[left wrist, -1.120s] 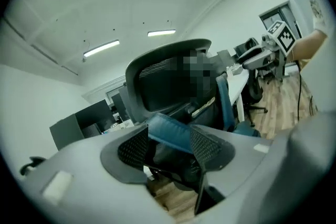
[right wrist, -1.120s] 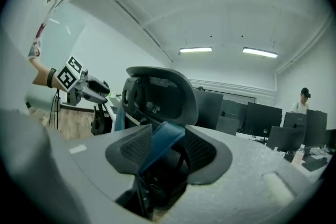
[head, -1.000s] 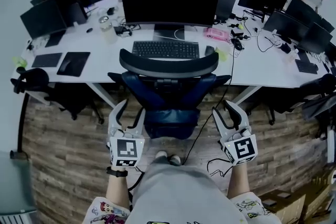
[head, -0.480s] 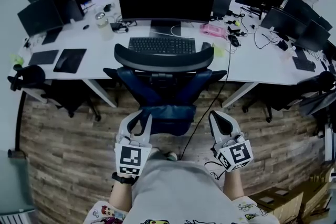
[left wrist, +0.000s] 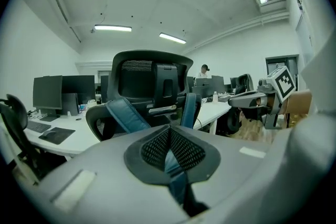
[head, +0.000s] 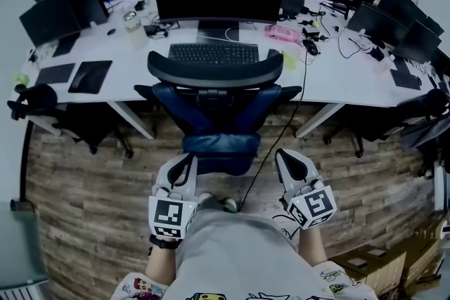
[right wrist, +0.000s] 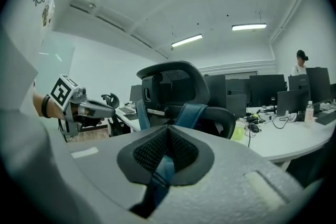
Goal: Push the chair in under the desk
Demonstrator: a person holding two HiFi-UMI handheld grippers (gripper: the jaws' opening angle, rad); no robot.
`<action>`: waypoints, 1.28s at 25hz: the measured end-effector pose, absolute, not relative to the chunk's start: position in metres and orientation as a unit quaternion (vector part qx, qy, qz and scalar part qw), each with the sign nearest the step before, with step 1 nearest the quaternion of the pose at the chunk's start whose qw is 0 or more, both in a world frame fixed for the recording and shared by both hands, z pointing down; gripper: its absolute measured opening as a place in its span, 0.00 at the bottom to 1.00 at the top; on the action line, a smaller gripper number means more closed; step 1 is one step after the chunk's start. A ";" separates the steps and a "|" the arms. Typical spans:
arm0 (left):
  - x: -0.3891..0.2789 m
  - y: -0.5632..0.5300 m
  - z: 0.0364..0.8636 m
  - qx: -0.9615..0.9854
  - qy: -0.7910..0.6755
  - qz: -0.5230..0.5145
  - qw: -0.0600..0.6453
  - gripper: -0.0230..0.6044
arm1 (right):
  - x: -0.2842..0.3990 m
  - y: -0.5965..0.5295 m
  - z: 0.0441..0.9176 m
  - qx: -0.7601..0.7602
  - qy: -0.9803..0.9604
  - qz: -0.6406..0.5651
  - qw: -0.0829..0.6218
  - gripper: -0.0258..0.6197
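- Chair [head: 219, 112]: it stands pulled out from the worktop [head: 337, 81], with its back towards the person and its seat facing the keyboard [head: 213, 53]. In the head view its headrest overlaps the near edge of the worktop, while its blue lower back hangs out over the wooden floor.
- Left tool [head: 185, 164]: its jaws have just been closing and now meet pad to pad, with nothing between them.
- Right tool [head: 284, 157]: it is also closed tight and empty. The blue seen through its slot is the chair beyond.
- Position: the tools flank the blue lower back, left tool at its left edge and right tool a little off its right edge. Both point at the chair. Both gripper views show the backrest some way ahead, so I judge neither tool to be touching it yet.
- Risk, swivel: if one closed tip lands before the other, or they press at unequal heights, the chair would probably turn on its base rather than roll straight.
- Risk, slip: the narrow tips could slide off the curved frame or poke between the blue straps, because they push without gripping anything.
- Risk, armrests: they look close to the height of the worktop and could strike its edge, which would stop the chair short.
- Risk, cable [head: 256, 179]: it hangs from the worktop to the floor just beside the right tool. The tool or a wheel could catch it and drag things on the worktop.
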State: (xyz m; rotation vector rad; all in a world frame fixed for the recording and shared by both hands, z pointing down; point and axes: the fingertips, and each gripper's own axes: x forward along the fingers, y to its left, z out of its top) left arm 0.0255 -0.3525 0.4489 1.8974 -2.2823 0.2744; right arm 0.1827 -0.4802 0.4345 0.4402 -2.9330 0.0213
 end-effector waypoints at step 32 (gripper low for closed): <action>0.020 -0.341 0.447 0.626 -0.771 0.092 0.078 0.05 | 0.183 -0.476 0.425 0.159 -0.984 0.005 0.081 0.04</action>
